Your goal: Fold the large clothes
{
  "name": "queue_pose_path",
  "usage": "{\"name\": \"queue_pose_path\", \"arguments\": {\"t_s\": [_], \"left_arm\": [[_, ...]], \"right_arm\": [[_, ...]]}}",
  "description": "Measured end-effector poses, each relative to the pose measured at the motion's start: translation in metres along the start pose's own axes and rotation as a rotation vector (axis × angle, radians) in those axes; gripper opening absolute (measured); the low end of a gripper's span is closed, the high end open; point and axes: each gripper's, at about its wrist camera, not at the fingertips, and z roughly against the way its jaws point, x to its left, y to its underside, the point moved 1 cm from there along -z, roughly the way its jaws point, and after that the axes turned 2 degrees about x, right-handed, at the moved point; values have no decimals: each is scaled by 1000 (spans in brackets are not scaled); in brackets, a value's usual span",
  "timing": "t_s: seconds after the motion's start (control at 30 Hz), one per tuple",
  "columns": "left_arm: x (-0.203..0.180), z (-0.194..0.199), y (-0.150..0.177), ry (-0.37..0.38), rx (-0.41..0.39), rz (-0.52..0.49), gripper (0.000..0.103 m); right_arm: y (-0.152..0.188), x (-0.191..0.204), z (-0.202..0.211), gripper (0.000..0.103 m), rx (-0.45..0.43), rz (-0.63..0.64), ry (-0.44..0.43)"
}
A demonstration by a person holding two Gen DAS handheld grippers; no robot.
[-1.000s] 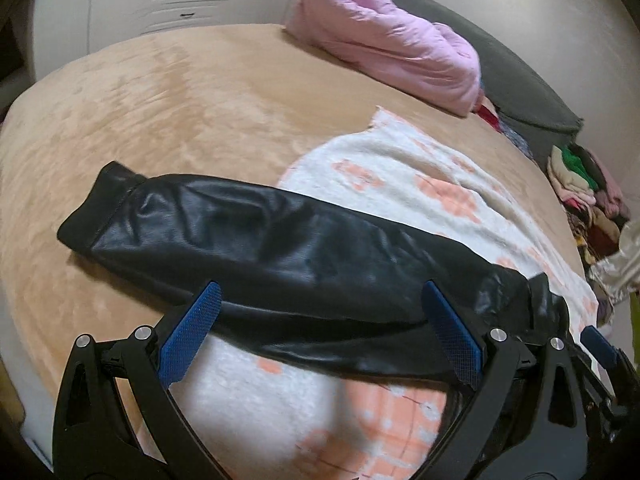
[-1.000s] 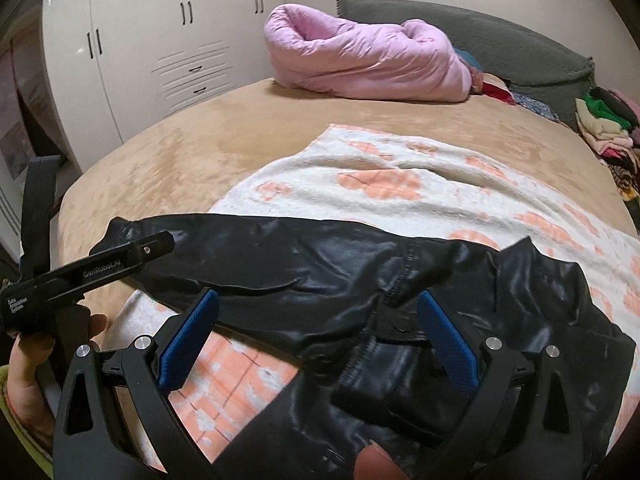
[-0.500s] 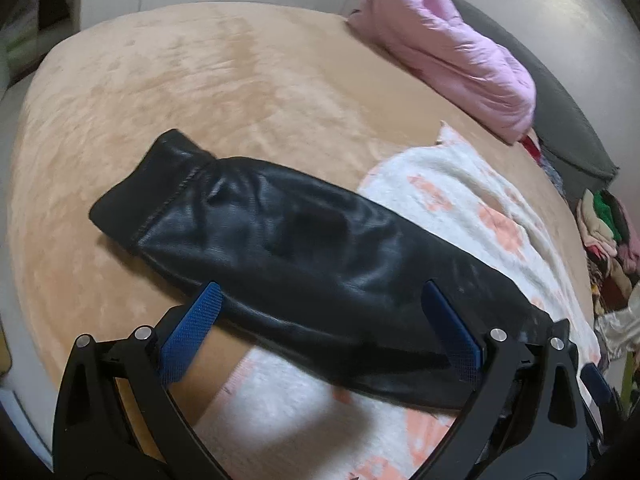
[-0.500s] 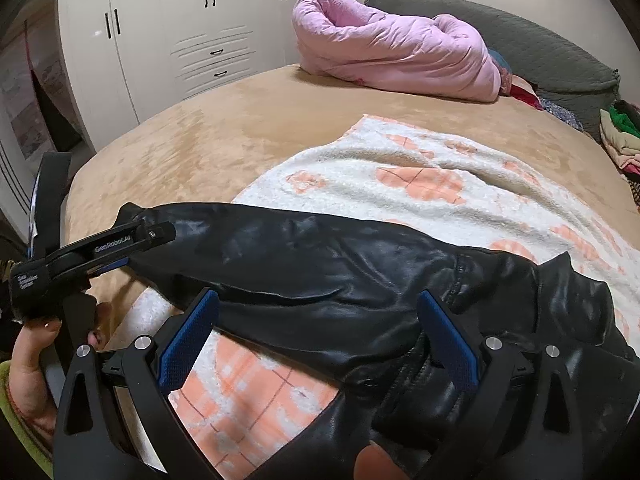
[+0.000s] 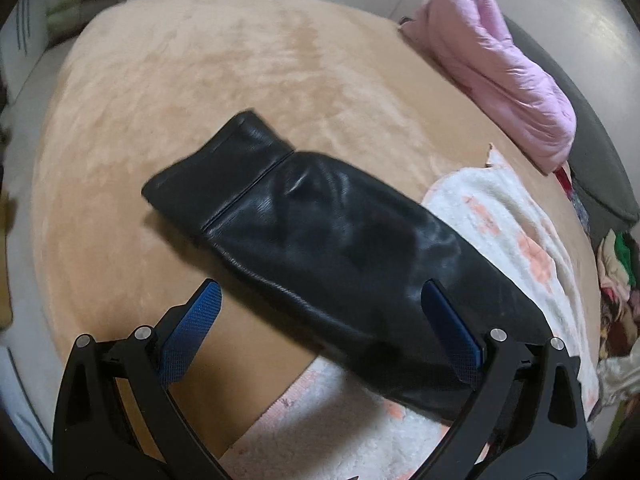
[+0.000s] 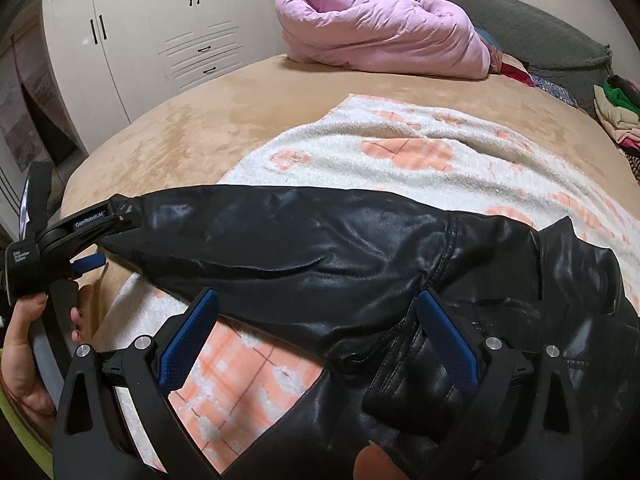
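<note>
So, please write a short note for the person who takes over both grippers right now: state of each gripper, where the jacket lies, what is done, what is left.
Left gripper: open, holds nothing, above the sleeve of the black leather jacket, near its cuff.
Right gripper: open, holds nothing, above the jacket body.
The jacket lies on the white and orange checked blanket; the sleeve stretches out flat, its cuff on the beige bed cover.
Done: sleeve laid out straight. No fold is visible.
Left: probably bring the sleeve over the body, then fold the body.
</note>
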Motion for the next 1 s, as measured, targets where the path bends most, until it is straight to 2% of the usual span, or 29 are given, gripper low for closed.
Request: {"name": "queue_pose_path", "arguments": {"t_s": [0.17,0.27,0.3,0.37,0.47,0.5,0.53,0.63,0.73,1.0], "left_arm": [[1,-24,-6,-8,68,-3,94],[0,-25,-12,-1,27,11,91],[-2,-25,-13,-16,7,2,85],[-7,-24,-14,-57,-19,-24,48],[-13,-18,-14,-8,-48,-39,22],[-15,-10,-15,2,-79,-48,18],[-18,2,-16,43,-124,-56,13],[-27,31,-16,164,-197,-91,6],[-40,55,-10,236,-250,-150,3],[-65,103,10,365,-312,-266,2]], "right_arm": [[5,-1,-1,99,2,-7,-15],[8,-5,1,99,-1,-24,-16],[10,-7,3,99,-4,-37,-15],[14,-11,8,99,-14,-53,-3],[20,-16,15,99,-31,-57,23],[23,-20,19,99,-36,-62,34],[25,-22,21,99,-40,-65,40],[31,-32,31,99,-57,-86,54],[37,-42,39,99,-68,-122,61],[56,-70,71,99,-92,-196,128]]}}
